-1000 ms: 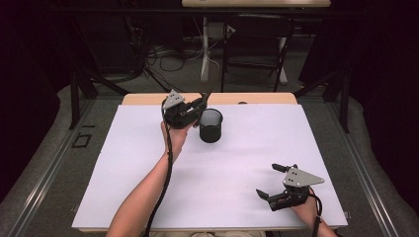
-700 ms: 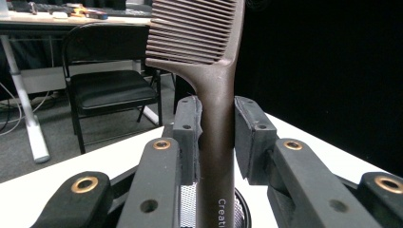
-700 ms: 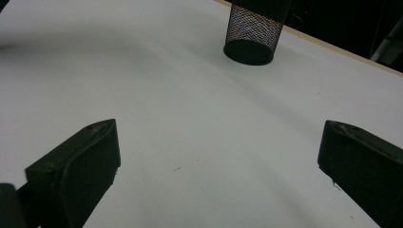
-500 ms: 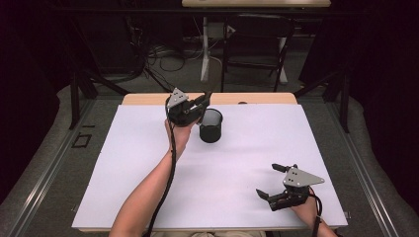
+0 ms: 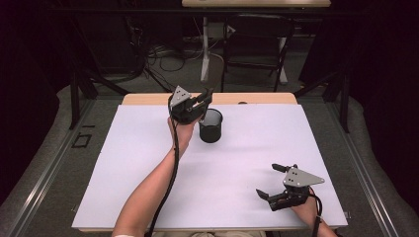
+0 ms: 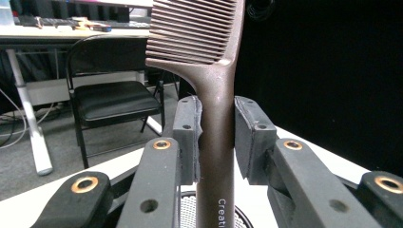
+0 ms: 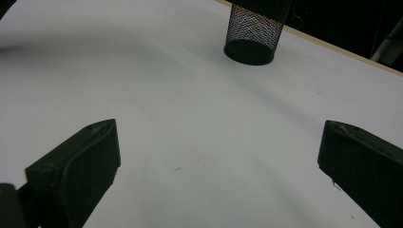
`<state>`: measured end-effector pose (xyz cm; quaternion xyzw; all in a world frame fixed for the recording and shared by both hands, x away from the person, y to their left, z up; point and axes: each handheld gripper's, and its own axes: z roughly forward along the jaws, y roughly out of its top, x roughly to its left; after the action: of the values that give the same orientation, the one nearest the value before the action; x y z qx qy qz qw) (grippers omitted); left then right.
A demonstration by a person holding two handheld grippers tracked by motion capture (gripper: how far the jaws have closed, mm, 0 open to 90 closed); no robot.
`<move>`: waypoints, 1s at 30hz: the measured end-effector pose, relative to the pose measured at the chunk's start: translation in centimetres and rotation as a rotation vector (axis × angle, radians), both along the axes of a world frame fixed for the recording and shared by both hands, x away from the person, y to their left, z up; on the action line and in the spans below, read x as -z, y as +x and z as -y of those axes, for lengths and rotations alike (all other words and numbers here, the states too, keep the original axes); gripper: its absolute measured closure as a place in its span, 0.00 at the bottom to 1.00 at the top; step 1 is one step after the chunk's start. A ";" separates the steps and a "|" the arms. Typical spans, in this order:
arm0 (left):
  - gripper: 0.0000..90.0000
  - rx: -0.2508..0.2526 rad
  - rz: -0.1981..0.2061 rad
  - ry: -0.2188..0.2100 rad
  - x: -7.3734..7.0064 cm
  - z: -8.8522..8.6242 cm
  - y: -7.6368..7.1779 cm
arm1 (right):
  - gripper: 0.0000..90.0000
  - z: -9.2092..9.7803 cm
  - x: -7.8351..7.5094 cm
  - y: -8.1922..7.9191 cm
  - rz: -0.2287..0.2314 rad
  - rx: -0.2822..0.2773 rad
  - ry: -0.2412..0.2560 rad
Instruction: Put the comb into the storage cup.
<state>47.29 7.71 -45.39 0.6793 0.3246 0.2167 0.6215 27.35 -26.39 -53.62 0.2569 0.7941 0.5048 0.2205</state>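
A brown comb [image 6: 199, 33] stands upright between the pads of my left gripper [image 6: 216, 118], which is shut on its handle. The comb's teeth point up and away. Below the handle shows the rim of a black mesh cup [image 6: 187, 209]. In the high view the left gripper [image 5: 202, 98] hovers at the far side of the table, just left of and above the mesh cup [image 5: 211, 126]. My right gripper [image 5: 276, 181] rests low near the front right of the table, open, with nothing between its jaws. From the right gripper [image 7: 218, 156] the cup [image 7: 254, 31] stands far ahead.
A white sheet [image 5: 148, 163] covers the table, with a wooden strip [image 5: 257, 98] bare along the far edge. Beyond the table are a black chair [image 6: 109, 95], desk legs and cables on the floor.
The left gripper with the comb has shifted slightly right, closer over the cup. The right gripper has stayed where it was.
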 end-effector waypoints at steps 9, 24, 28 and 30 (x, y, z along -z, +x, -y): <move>0.80 -0.032 0.019 -0.007 0.5 0.5 0.2 | 0.00 0.0 0.0 0.0 -0.002 -0.001 0.000; 0.80 -0.060 0.038 -0.035 1.5 1.0 0.9 | 0.00 0.0 0.0 0.0 -0.001 -0.002 0.001; 0.80 -0.057 0.038 -0.036 1.7 1.1 1.0 | 0.00 0.0 0.0 0.0 -0.002 -0.001 0.001; 0.80 -0.057 0.043 -0.037 1.8 1.2 1.1 | 0.00 0.0 0.0 0.0 -0.002 -0.001 0.001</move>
<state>48.40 6.56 -47.15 0.6533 0.3345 0.2426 0.6344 27.32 -26.39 -53.61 0.2569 0.7941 0.5053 0.2193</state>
